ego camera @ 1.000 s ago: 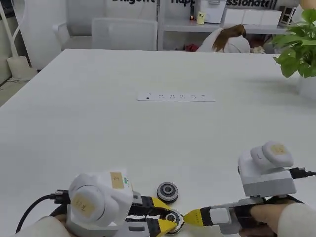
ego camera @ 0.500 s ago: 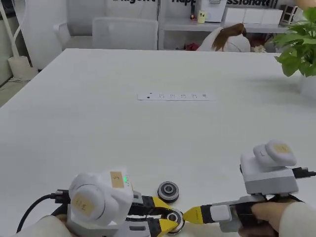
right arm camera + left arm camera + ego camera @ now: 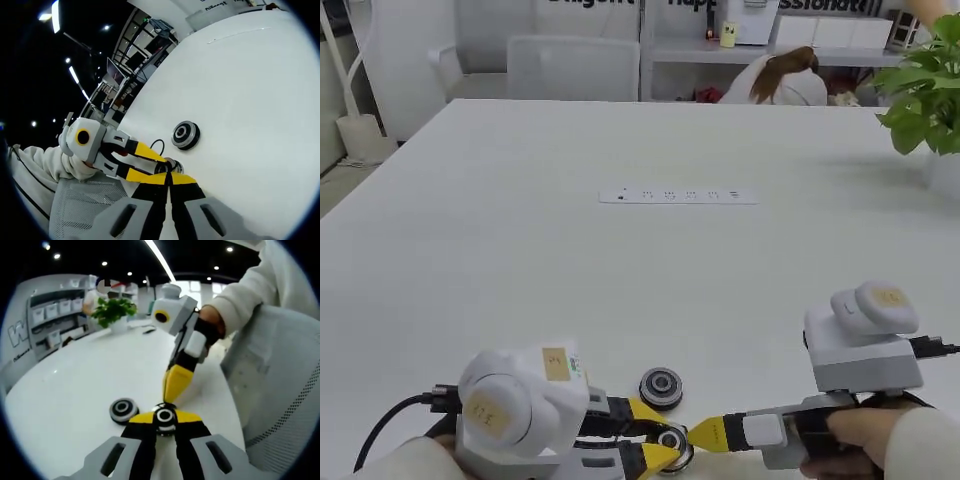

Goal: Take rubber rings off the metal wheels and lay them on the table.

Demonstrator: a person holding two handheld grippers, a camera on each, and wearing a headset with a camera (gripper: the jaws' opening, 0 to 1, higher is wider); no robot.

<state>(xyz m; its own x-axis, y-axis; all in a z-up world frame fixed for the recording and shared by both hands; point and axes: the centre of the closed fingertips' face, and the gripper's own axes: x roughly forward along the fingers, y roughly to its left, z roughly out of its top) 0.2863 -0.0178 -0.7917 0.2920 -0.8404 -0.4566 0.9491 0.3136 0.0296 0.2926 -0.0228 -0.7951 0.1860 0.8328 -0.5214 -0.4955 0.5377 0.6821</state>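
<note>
- The left gripper [image 3: 166,417] is clamping a metal wheel [image 3: 671,441] between its yellow tips, low at the white table [image 3: 620,280].
- The right gripper [image 3: 170,177] is pressing its jaws together, with the tips touching that wheel's rim from the opposite side. Whether they are nipping the rubber ring cannot be told.
- A second wheel [image 3: 186,135] is lying flat just beyond both grippers' tips, touching neither.

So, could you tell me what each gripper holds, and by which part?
The left gripper clamps a metal wheel across its rim. The right gripper is shut at that wheel's edge; whether it grips anything cannot be told.
</note>
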